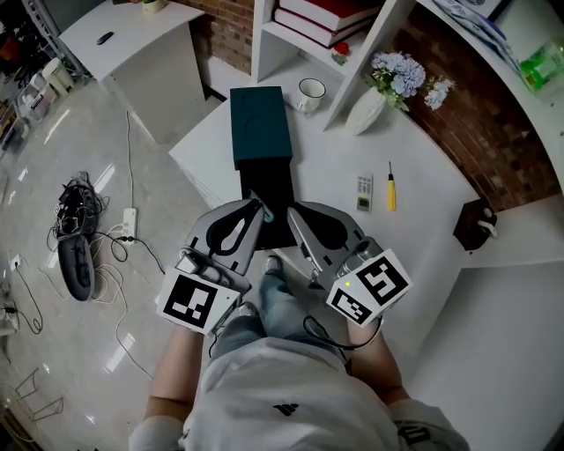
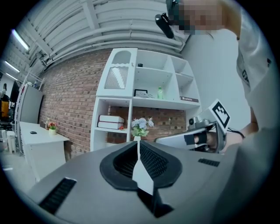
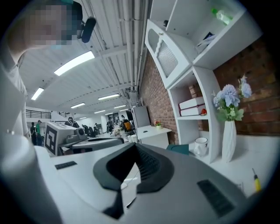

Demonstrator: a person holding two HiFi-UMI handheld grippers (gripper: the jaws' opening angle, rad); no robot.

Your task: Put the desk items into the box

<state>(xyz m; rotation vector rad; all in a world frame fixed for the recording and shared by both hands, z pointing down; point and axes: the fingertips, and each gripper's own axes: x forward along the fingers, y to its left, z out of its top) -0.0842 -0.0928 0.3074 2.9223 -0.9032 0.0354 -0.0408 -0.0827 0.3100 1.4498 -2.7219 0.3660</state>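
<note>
A dark teal box [image 1: 260, 123] stands on the white desk [image 1: 423, 167], with a black open part [image 1: 269, 189] reaching toward me. To its right lie a small white remote [image 1: 364, 192] and a yellow screwdriver [image 1: 390, 187]. A white mug [image 1: 309, 92] sits behind the box. My left gripper [image 1: 263, 211] and right gripper [image 1: 293, 214] hover side by side at the desk's near edge, just before the black part. Both are shut and hold nothing. The right gripper view shows the box [image 3: 179, 148], mug [image 3: 201, 145] and screwdriver [image 3: 256, 183] ahead.
A white vase of flowers [image 1: 388, 84] stands by the shelf unit [image 1: 291, 40] holding books [image 1: 322, 16]. A dark brown object [image 1: 474, 225] sits at the desk's right end. On the floor to the left lie cables, a power strip [image 1: 129, 218] and a dark shoe-like item [image 1: 77, 264].
</note>
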